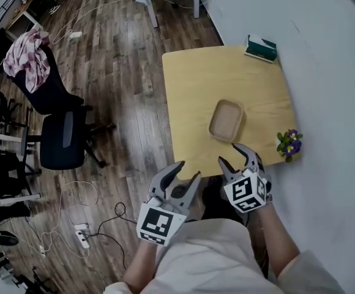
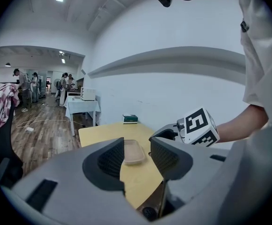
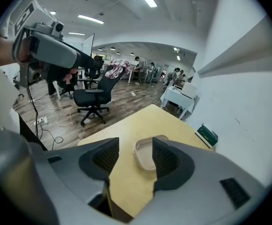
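A shallow tan tray lies on the light wooden table, right of its middle. My left gripper hangs open over the table's near edge, nothing between its jaws; the tray shows beyond them. My right gripper is open too, just short of the tray's near end and apart from it. Through the right gripper's jaws the tray appears empty. Both grippers carry marker cubes and are held close to the person's body.
A green box sits at the table's far right corner. A small pot of purple flowers stands at the right edge beside the white wall. Black office chairs, one draped with cloth, and floor cables lie left.
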A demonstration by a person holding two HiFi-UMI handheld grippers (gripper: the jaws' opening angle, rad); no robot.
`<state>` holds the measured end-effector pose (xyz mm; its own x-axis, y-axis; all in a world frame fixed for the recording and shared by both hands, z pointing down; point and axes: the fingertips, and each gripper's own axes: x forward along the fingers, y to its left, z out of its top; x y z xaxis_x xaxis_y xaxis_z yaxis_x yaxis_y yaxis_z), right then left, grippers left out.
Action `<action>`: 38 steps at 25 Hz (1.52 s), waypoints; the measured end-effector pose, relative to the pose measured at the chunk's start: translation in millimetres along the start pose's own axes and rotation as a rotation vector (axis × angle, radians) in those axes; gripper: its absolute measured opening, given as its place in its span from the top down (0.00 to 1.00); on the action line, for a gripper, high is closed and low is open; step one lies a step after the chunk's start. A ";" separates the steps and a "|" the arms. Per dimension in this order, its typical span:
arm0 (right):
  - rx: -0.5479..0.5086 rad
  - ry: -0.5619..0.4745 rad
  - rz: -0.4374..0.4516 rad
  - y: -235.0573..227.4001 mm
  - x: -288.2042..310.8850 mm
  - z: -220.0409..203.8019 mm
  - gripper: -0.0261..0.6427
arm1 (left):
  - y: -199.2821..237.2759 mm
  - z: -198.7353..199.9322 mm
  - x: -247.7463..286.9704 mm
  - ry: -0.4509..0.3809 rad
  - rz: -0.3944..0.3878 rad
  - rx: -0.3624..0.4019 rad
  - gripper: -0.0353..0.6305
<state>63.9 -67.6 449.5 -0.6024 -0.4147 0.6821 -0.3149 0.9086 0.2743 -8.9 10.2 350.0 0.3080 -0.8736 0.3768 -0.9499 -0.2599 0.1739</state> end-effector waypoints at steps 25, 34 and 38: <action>-0.273 0.105 0.206 -8.6 83.5 -45.3 0.56 | 3.1 -28.3 28.1 0.036 0.254 -0.152 0.70; -0.313 0.141 0.186 -7.7 106.0 -58.7 0.55 | -0.3 -48.3 24.8 0.050 0.260 -0.202 0.70; -0.330 0.157 0.164 -6.8 115.9 -62.5 0.54 | 5.6 -56.9 26.1 0.062 0.245 -0.213 0.70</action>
<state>42.0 -118.7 569.1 -0.4972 -0.2732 0.8235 0.0441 0.9400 0.3384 -3.2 9.3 412.5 0.0810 -0.8713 0.4839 -0.9655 0.0519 0.2552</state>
